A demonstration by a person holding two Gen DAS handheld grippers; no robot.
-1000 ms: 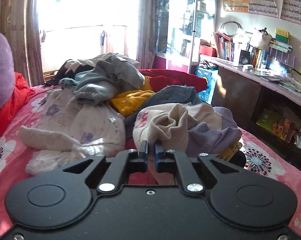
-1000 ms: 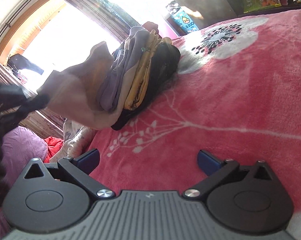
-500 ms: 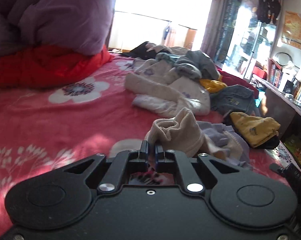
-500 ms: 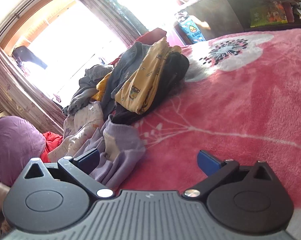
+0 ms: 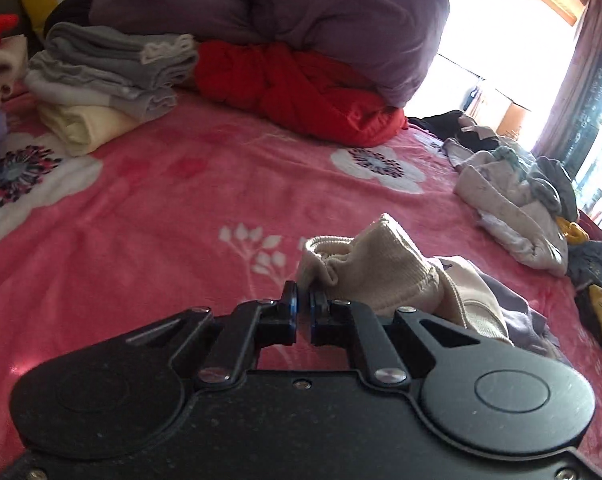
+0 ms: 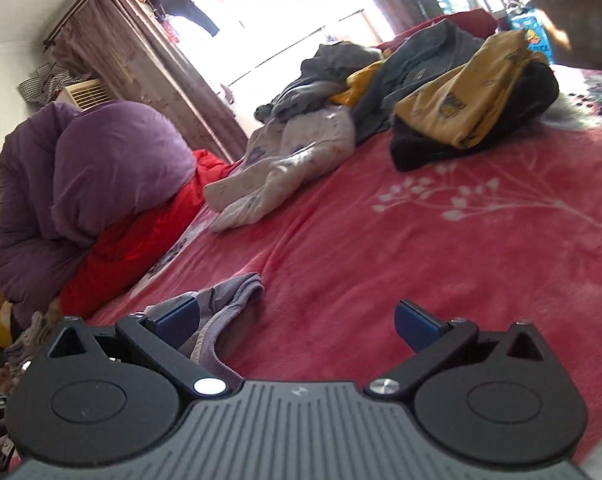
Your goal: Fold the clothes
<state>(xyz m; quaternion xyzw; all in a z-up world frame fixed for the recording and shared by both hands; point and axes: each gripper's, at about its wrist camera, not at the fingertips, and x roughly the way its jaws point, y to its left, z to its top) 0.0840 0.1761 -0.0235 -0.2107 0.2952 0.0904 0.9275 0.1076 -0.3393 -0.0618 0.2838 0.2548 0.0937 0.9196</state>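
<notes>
We are holding the left gripper angled down, jaws pinching the cream garment on the pink blanket. We are keeping the right gripper low w/ jaws spread, nothing gripped, purple cloth beside its left finger.

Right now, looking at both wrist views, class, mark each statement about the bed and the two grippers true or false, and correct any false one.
1. The left gripper is shut on the cream ribbed garment. True.
2. The right gripper has its fingers closed on the yellow garment. False: its fingers stand wide apart and grip nothing; the yellow garment lies far off on a dark garment.
3. A stack of folded clothes sits on the pink blanket beside the red bundle. True.
4. The purple bedding lies under the red bundle. False: the purple bedding is piled on top of it.
5. The unfolded pile lies toward the window. True.
</notes>
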